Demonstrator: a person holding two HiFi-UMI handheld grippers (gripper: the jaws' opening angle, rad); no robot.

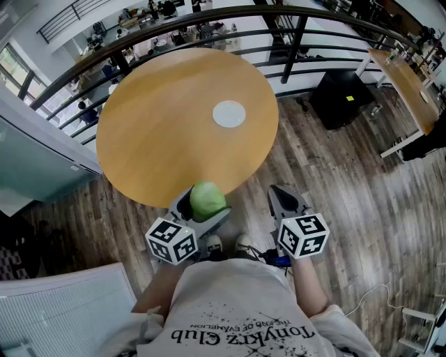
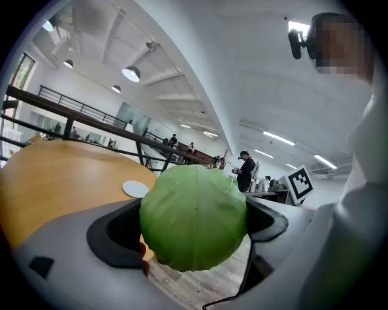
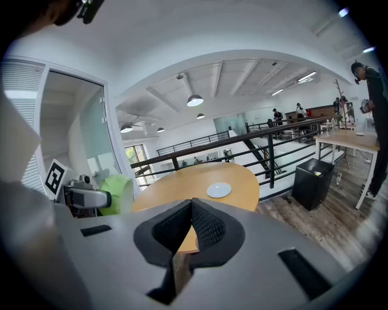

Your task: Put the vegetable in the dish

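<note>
A round green cabbage (image 1: 208,197) sits between the jaws of my left gripper (image 1: 203,206), just over the near edge of the round wooden table (image 1: 160,132). In the left gripper view the cabbage (image 2: 194,218) fills the gap and both pads press on its sides. The white dish (image 1: 229,114) lies flat past the table's middle, towards the far right; it shows small in both gripper views (image 2: 135,189) (image 3: 219,190). My right gripper (image 1: 284,195) hangs over the floor right of the table edge, shut, its pads (image 3: 206,227) meeting with nothing between them.
A black metal railing (image 1: 209,17) curves behind the table. A black cabinet (image 1: 341,97) and a long wooden desk (image 1: 408,84) stand at the right on the plank floor (image 1: 334,181). A person (image 3: 373,121) stands far right, near the desk.
</note>
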